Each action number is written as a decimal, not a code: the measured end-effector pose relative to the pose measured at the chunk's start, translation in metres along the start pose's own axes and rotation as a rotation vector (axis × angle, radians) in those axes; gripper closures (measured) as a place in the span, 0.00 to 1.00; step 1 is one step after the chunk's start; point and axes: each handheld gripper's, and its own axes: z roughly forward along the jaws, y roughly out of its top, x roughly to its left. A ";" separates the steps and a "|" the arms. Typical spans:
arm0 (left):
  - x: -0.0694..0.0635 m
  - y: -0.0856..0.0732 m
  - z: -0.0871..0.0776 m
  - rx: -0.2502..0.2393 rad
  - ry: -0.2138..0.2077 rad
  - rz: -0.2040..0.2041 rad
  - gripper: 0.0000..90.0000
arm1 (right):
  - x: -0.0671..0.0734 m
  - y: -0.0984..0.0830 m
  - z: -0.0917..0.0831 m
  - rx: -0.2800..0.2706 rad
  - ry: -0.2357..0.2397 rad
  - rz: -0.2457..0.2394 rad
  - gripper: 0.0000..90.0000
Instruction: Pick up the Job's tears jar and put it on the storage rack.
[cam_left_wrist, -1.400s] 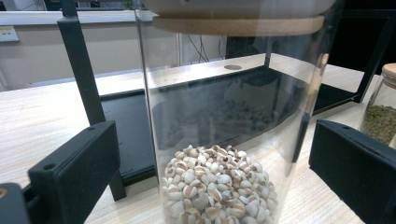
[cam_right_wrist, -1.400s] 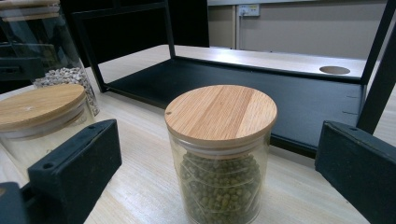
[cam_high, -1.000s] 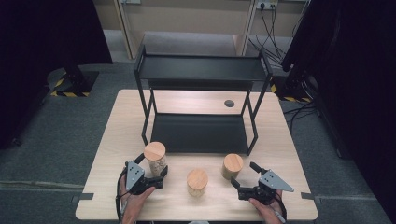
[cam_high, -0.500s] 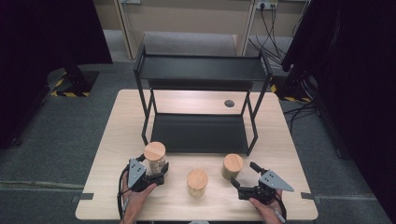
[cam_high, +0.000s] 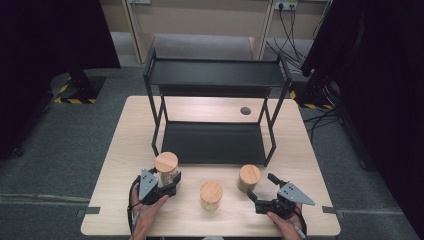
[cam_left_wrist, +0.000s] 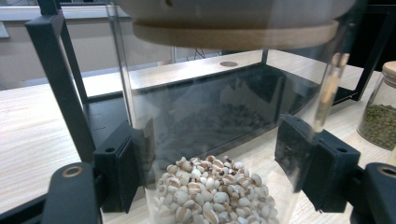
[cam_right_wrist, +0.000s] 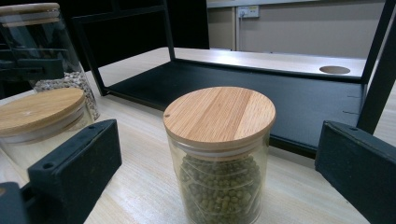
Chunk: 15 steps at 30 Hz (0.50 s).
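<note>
From the high view, my left claw (cam_high: 167, 181) stood at the bench's (cam_high: 125, 150) near left, its jaws either side of the tall jar (cam_high: 166, 167), while my right claw (cam_high: 262, 192) waited wide open just short of the green-bean jar (cam_high: 248, 178); a third jar (cam_high: 211, 194) stood between them, and both tiers of the black rack (cam_high: 215, 142) carried nothing. In the left gripper view, the tall jar (cam_left_wrist: 224, 116) of pale grain sat between the two black pads (cam_left_wrist: 119, 165), which pressed its glass on either side; I judged it gripped, though whether it had left the bench I could not tell. In the right gripper view, the green-bean jar (cam_right_wrist: 219, 154) stood upright on the bench in front of the widely parted jaws, not yet between them, with the rack's lower shelf (cam_right_wrist: 243, 93) just behind it and the third jar's wooden lid (cam_right_wrist: 39, 109) at the left. By my reckoning the job of shelving the jars had barely begun: one jar gripped, none on the rack, three to place.
</note>
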 end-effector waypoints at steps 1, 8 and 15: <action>0.000 0.001 0.000 0.001 -0.003 -0.002 0.28 | 0.000 0.000 0.000 0.001 -0.001 0.000 0.01; -0.002 0.009 0.003 -0.006 -0.011 0.007 0.28 | 0.000 0.000 0.000 -0.004 -0.005 0.002 0.01; -0.003 0.017 0.010 -0.001 -0.009 0.000 0.28 | 0.000 0.000 0.000 -0.006 -0.009 0.001 0.01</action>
